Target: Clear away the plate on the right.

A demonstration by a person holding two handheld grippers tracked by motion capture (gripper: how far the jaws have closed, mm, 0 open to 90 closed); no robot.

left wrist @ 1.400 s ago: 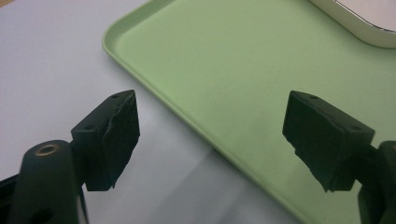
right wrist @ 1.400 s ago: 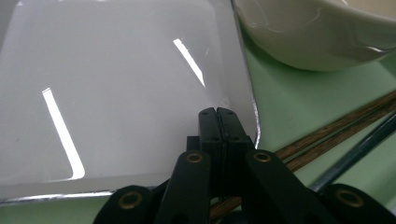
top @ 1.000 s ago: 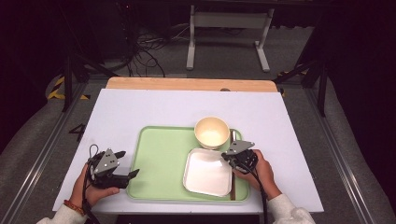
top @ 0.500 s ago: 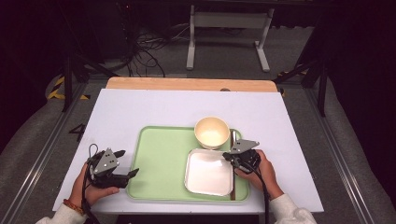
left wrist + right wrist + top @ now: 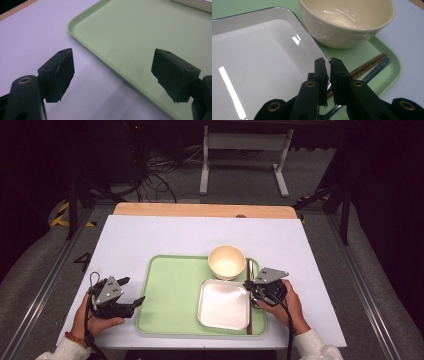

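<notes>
Low in the right gripper view, the right gripper (image 5: 329, 65) has just been opening; a thin gap shows between its jaws, the plate (image 5: 259, 62) rim at their tips but no longer pinched. White and glossy, this plate probably handles stiff, slick and breakable, so its raised edge is the best hold. Bowl (image 5: 347, 21) sits upper right, chopsticks (image 5: 368, 65) beside. Lower left in the high view, the left gripper (image 5: 131, 291) is spread, empty.

The left gripper (image 5: 113, 75) is hovering with its two black jaws standing wide apart, nothing between them. Below, the green tray (image 5: 140, 37) is lying on the white table (image 5: 32, 32), its rounded corner and near rim running between the jaws.
</notes>
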